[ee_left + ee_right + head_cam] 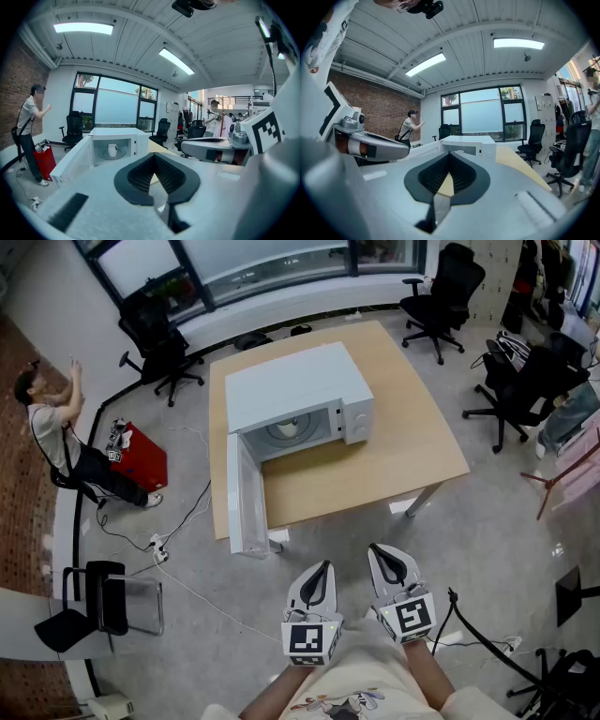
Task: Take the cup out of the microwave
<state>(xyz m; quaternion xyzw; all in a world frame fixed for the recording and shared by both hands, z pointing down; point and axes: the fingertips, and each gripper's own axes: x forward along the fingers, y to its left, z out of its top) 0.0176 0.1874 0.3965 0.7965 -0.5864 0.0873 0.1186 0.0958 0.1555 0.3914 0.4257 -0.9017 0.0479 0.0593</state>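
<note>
A white microwave [298, 395] stands on a wooden table [394, 460], and its door [246, 493] hangs open toward me on the left. A white cup [289, 427] sits on the turntable inside. In the left gripper view the cup [112, 150] is small and far off in the open cavity. Both grippers hover over the floor short of the table's near edge, well away from the microwave. My left gripper [324, 568] is shut and empty, its tips [154, 155] meeting. My right gripper [379, 551] beside it looks shut and empty too [450, 153].
Black office chairs [155, 338] [441, 296] stand around the table. A person [56, 442] stands at the far left by a red box [136, 456]. Cables [187, 521] run over the floor near the table's left leg, and a black chair [98, 601] is at the lower left.
</note>
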